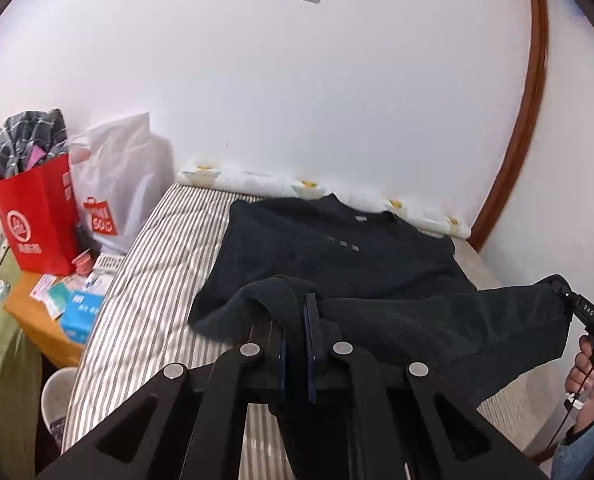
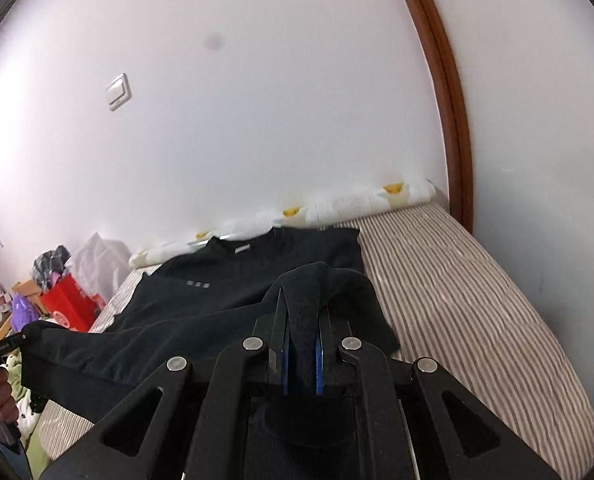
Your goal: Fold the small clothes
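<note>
A dark navy sweater [image 1: 337, 256] lies on a striped mattress [image 1: 149, 272], its collar toward the wall. My left gripper [image 1: 295, 316] is shut on the sweater's near hem and holds it lifted. My right gripper [image 2: 301, 316] is shut on the other hem corner of the sweater [image 2: 225, 292], also lifted. The hem hangs stretched between the two. In the left wrist view the right gripper [image 1: 557, 286] shows at the right edge, pinching the cloth. In the right wrist view the left gripper [image 2: 27, 336] shows at the left edge.
A red paper bag [image 1: 41, 220] with checked cloth and a white shopping bag [image 1: 121, 184] stand left of the mattress, by a wooden table [image 1: 45, 328] with small packets. A rolled patterned cover [image 1: 321, 188] lines the wall. A brown door frame [image 2: 449, 120] stands on the right.
</note>
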Demonstrator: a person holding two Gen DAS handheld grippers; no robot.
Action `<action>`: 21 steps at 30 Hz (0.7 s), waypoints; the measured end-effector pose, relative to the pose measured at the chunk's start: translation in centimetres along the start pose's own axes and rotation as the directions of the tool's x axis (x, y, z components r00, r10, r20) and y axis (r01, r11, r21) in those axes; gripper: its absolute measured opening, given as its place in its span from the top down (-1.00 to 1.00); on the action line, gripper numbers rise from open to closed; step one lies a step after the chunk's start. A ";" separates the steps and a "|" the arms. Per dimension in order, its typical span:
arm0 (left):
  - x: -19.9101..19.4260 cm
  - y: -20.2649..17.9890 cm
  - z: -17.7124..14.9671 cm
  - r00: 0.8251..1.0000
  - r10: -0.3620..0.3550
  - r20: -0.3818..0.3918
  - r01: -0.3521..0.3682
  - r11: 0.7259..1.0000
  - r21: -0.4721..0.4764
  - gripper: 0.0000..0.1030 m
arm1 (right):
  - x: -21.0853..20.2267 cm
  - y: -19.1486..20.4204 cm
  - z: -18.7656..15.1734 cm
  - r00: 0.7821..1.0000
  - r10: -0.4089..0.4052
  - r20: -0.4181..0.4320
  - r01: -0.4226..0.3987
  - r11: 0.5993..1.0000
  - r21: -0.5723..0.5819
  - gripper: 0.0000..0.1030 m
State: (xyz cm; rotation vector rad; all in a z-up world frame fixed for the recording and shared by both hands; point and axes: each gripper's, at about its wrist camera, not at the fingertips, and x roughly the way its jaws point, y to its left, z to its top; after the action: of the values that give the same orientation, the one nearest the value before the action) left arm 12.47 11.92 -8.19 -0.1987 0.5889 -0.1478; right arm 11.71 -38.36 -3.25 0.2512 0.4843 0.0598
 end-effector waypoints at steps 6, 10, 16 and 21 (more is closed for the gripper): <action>4.6 0.6 3.2 0.999 0.035 -0.015 -0.035 0.999 -0.036 0.86 | 4.9 0.1 3.2 1.000 0.007 -0.009 -0.007 1.000 0.008 0.83; 8.1 0.8 4.6 0.996 0.085 -0.025 -0.086 0.996 -0.016 0.86 | 9.2 -0.2 4.8 1.000 0.011 -0.026 -0.011 1.000 0.013 0.83; 13.9 0.9 5.3 0.985 0.154 -0.081 -0.152 0.988 0.023 0.86 | 15.6 0.3 4.7 0.996 -0.025 -0.081 0.024 0.999 -0.021 0.83; 17.6 1.4 4.8 0.976 0.178 -0.127 -0.173 0.984 0.043 0.86 | 20.4 -0.2 3.8 0.986 -0.071 -0.148 0.067 0.997 -0.026 0.83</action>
State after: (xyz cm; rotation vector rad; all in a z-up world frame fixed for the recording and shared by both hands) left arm 29.76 10.50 -14.04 -0.1059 0.7304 0.0014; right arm 31.52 -37.04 -9.31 0.2103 0.6405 0.0160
